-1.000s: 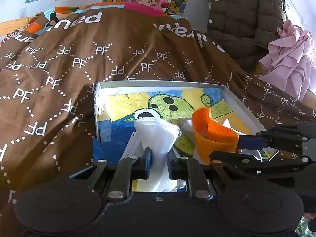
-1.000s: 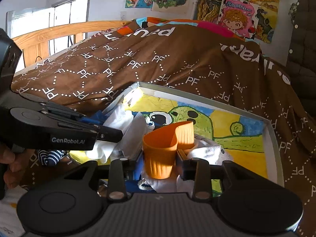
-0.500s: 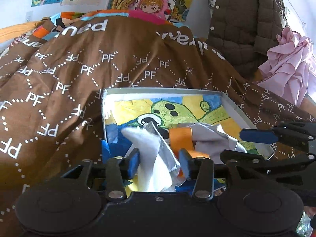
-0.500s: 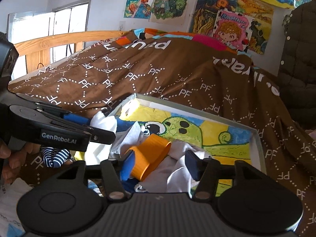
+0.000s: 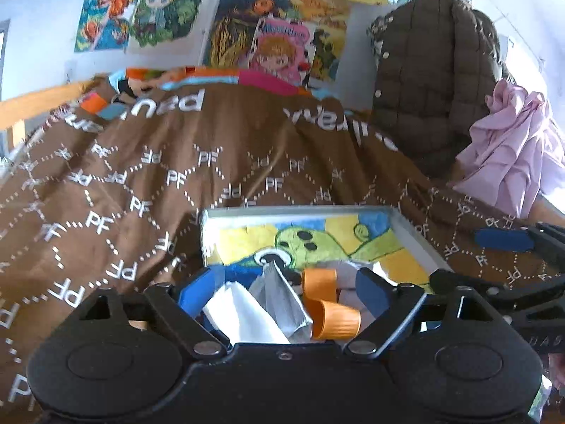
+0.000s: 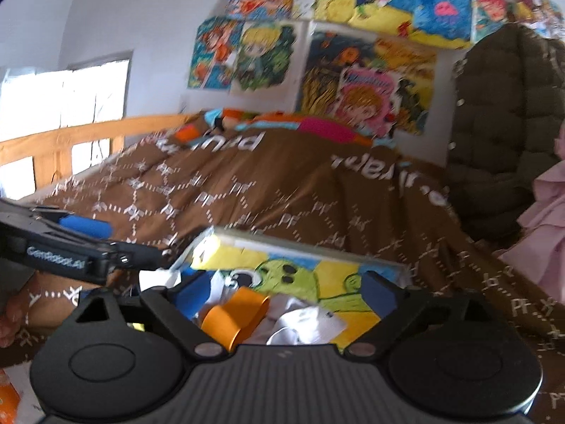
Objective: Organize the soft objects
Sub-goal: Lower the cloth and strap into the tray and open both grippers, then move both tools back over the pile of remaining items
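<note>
A shallow tray (image 5: 413, 229) with a painted green creature on its bottom lies on the bed. In it rest a white and grey cloth (image 5: 254, 311) and an orange folded soft piece (image 5: 328, 304), lying on its side. My left gripper (image 5: 284, 288) hovers above them, its jaws opening wide, and its pads touch nothing. My right gripper (image 6: 286, 293) is also opening over the orange piece (image 6: 233, 314) and a white cloth (image 6: 303, 321), clear of both. Each gripper shows in the other's view: the right gripper (image 5: 476, 261) and the left gripper (image 6: 116, 240).
A brown duvet (image 5: 159, 176) printed with "PF" covers the bed around the tray (image 6: 300, 243). A wooden bed rail (image 6: 70, 141) runs at the left. A brown padded jacket (image 5: 423, 81) and a pink cloth (image 5: 508, 162) hang at the right. Posters cover the wall.
The left gripper let go of the white cloth and the right let go of the orange piece, which tipped over in the tray. Both grippers opened wide, rose and drew back.
</note>
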`<state>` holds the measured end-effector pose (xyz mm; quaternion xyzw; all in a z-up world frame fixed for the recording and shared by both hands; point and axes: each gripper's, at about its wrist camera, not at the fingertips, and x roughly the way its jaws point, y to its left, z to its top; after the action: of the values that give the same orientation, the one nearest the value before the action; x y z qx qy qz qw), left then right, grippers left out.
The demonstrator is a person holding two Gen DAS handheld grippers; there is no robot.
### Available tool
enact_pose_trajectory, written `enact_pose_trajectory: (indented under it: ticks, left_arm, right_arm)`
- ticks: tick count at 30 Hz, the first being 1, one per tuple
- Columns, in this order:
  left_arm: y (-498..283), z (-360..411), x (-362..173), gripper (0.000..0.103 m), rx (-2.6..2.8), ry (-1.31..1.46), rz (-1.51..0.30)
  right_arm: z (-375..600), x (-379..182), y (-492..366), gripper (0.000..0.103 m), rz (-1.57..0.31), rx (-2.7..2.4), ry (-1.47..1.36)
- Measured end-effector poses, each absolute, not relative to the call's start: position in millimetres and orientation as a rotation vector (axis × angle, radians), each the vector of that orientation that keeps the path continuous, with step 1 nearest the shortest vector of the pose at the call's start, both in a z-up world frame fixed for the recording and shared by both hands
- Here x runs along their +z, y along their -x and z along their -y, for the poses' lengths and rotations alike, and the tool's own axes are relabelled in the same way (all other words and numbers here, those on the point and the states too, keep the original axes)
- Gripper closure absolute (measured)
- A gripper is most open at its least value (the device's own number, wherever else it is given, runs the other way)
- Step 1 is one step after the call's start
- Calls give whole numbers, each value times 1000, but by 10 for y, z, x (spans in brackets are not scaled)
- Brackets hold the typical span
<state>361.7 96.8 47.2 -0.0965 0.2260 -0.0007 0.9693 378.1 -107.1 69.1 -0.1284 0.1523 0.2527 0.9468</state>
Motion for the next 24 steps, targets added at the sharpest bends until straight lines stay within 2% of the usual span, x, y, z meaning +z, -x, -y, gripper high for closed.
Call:
enact_pose_trajectory:
  ticks: [3,13,24]
  left_arm:
    - [-3501,-933,575,1,8,187,-422]
    - [-3077,-813,866,1,35,173,-339]
    - [-2495,-577,1076,1,87,122,-271]
  right_arm:
    - [1172,783,-3678,0,-281,492,235]
    - [1417,1022,-3244,0,-174,471,193]
    - [1622,1044,-2651,0,-146,494,169]
